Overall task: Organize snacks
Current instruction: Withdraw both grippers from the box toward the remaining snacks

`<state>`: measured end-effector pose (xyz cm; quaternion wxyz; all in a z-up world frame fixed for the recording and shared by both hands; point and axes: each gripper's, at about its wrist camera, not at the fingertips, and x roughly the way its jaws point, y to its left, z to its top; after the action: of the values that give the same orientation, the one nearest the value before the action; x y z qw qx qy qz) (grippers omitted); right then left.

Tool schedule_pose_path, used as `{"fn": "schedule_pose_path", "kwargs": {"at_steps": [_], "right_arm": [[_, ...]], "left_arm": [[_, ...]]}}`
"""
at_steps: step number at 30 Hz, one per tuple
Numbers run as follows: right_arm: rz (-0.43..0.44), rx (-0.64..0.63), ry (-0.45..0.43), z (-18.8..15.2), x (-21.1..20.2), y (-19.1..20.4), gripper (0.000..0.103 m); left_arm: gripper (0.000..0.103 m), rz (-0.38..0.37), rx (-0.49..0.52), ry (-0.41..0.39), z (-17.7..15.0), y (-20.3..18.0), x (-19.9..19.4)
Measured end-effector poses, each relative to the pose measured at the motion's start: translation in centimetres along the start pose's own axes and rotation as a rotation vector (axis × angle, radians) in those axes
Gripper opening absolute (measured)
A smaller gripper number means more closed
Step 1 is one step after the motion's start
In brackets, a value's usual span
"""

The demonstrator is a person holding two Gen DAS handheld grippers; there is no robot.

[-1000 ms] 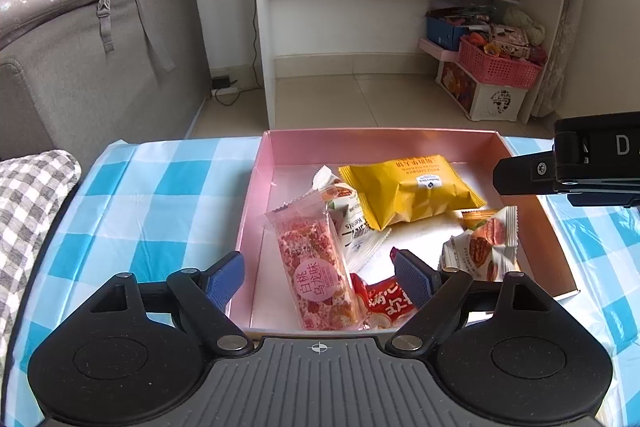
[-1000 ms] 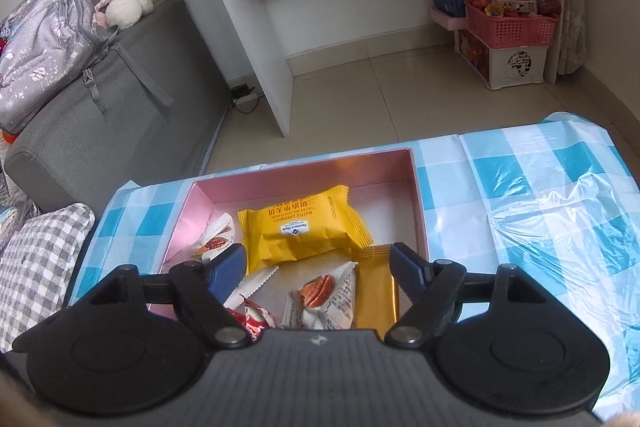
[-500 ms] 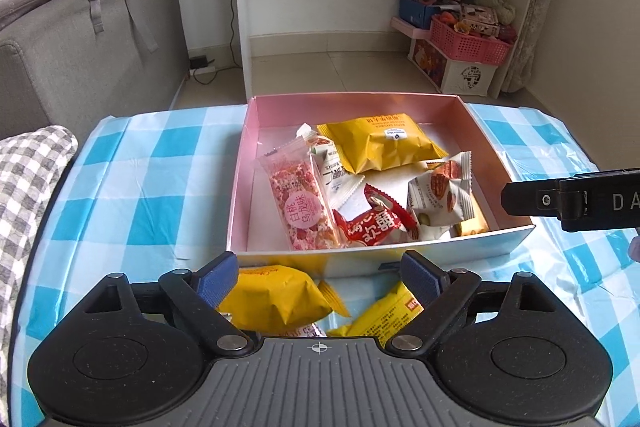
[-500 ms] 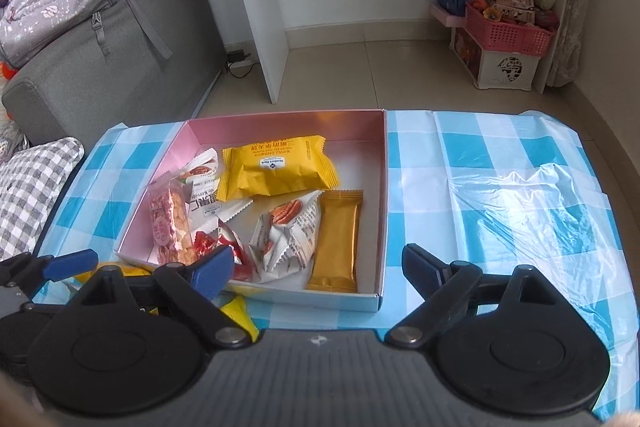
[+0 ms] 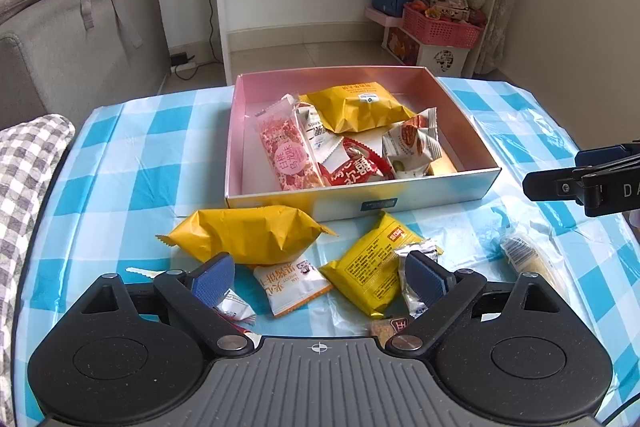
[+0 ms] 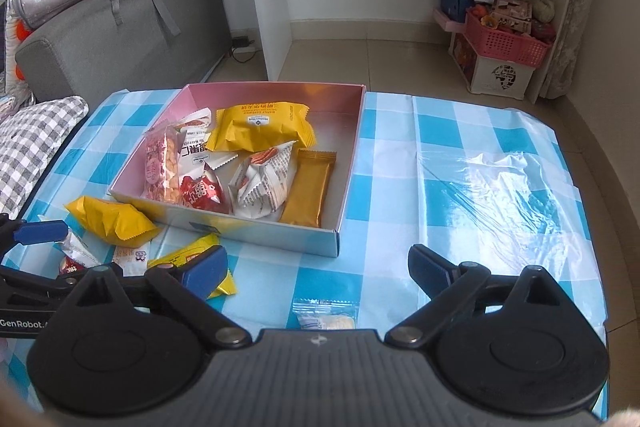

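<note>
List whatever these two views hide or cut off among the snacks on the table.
- Small red-and-white packet: left wrist view, mostly behind the left tool's finger.
- Brown snack: same view, cut by the tool body.
- Clear packet: right wrist view, lower part hidden under the right tool.

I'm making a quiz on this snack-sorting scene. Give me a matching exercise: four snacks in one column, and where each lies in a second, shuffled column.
Things:
1. pink speckled bar
2. gold bar
3. big yellow pouch
4. small clear packet

Places:
A. on the tablecloth, just outside the box's near wall
B. in the pink box, by its left wall
C. on the tablecloth, between the right gripper's fingers
D. in the box, on its right side

Pairs: 1-B, 2-D, 3-A, 4-C
</note>
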<state>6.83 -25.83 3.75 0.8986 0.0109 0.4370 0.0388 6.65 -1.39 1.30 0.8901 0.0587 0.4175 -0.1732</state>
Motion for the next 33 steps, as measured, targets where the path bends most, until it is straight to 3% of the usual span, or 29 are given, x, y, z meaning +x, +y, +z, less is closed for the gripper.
{"fn": "schedule_pose_path", "kwargs": {"at_steps": [8, 16, 33], "right_arm": [[0.012, -0.032, 0.007, -1.5, -0.2, -0.1, 0.098], [0.009, 0.007, 0.114, -3.0, 0.8, -0.8, 0.098], [-0.047, -0.043, 0.268, -5.6, 2.9, -0.4, 0.097]], "left_arm": [[0.096, 0.012, 0.022, 0.02, -1.7, 1.1, -0.3], [0.096, 0.016, 0.032, 0.054, -3.0, 1.8, 0.0], [0.093, -0.07, 0.128, 0.159, -4.9, -4.2, 2.4]]}}
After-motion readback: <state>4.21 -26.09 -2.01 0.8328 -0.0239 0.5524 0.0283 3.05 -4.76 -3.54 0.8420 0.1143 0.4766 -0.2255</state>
